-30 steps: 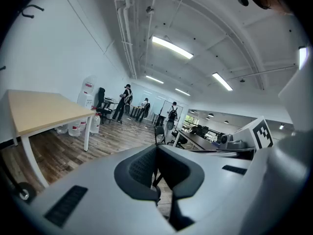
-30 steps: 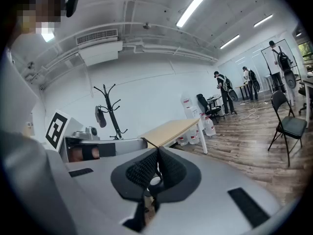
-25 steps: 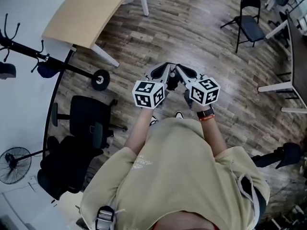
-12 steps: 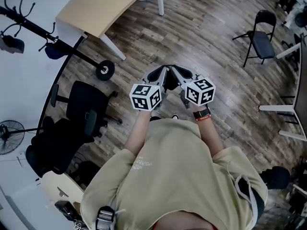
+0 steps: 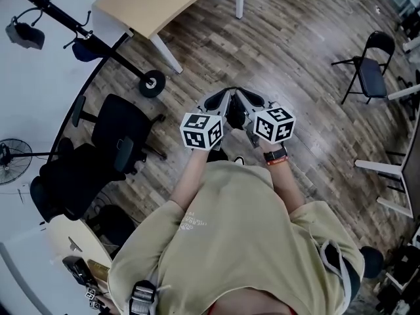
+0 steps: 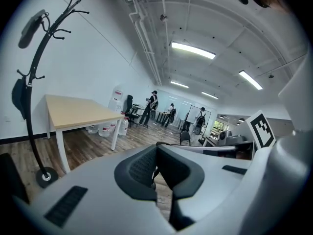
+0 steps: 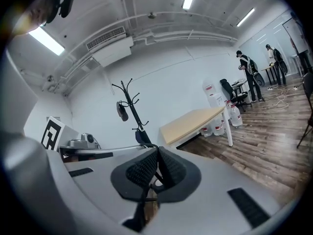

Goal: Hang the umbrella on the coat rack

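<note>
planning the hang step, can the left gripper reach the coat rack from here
Probably not yet: the left gripper is held close to the body, and the coat rack stands well off across the floor.

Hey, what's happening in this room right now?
A person in a beige T-shirt stands holding the left claw and right claw close together in front, both shut. No umbrella is plainly in view; something thin and dark hangs under the pads, but I can't identify it. The black coat rack stands ahead to the left, by the white wall.
</note>
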`<state>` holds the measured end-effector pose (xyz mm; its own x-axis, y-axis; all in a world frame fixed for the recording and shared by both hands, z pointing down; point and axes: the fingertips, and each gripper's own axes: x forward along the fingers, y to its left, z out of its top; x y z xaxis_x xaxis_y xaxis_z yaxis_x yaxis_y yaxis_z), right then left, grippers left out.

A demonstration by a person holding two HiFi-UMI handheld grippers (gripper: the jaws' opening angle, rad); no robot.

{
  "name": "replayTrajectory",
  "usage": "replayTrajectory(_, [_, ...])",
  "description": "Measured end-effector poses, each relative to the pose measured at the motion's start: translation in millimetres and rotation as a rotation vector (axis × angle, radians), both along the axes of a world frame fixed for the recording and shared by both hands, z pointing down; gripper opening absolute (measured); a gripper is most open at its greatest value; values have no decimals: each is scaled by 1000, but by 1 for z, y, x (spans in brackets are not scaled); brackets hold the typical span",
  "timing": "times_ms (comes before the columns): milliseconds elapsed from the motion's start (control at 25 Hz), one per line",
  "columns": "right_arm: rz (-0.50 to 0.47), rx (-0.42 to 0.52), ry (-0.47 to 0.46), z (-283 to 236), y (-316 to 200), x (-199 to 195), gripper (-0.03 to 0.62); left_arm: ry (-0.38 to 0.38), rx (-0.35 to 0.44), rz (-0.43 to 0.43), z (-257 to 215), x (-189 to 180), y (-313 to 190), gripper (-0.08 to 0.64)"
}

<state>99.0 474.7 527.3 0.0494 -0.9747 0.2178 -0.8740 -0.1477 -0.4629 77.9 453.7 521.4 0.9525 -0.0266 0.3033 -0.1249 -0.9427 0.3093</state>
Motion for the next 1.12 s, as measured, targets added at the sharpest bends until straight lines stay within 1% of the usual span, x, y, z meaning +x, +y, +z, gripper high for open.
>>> replayTrajectory(200, [-32,-13,-4,-2,-42,1,18,8,-14,-33,-1,2,-42,23])
replayTrajectory(360, [-44,-17,-6,-7,-82,7,18,17,-19,-42,-6,7,-82,23])
replayTrajectory(560, [-72,-27,7,-17,-145,11,18,32,-23,-55,-15,10,-141,23])
replayTrajectory(760, [-98,-39,0,-20,-206,8,18,43,-30,-71,-18,12,-200,23])
replayTrajectory(1120, [-140,-72,-14,-14,-317,-6,18,38,-57,-111,-11,-1,-313,23])
